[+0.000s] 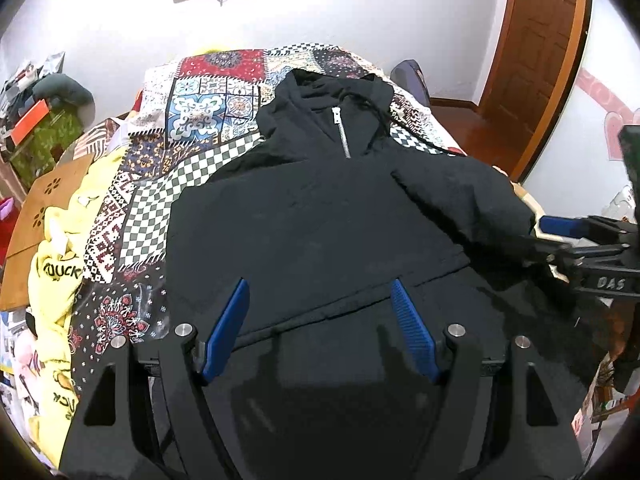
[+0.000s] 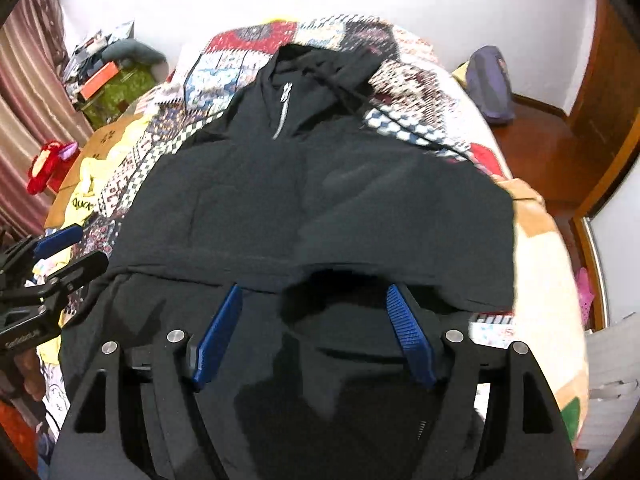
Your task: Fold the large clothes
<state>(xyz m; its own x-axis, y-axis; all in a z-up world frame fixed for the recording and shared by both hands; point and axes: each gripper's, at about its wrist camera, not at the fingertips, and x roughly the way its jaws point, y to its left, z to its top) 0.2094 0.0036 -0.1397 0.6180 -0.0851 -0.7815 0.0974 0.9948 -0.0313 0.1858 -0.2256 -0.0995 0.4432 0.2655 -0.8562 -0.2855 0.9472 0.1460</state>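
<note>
the left gripper [image 1: 320, 328] hangs spread over the near hem of a black hoodie [image 1: 320, 220], nothing pinched; the right gripper [image 2: 316, 332] is spread too, empty, over the same hem. left of them a yellow shirt [image 1: 60, 272] reads "duck". the hoodie lies on a patchwork quilt [image 1: 200, 108], long axis running away, zip [image 1: 342, 132] and hood farthest

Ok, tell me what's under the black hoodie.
The black hoodie lies on a patchwork quilt covering the bed. Whatever is directly beneath the hoodie is hidden.
</note>
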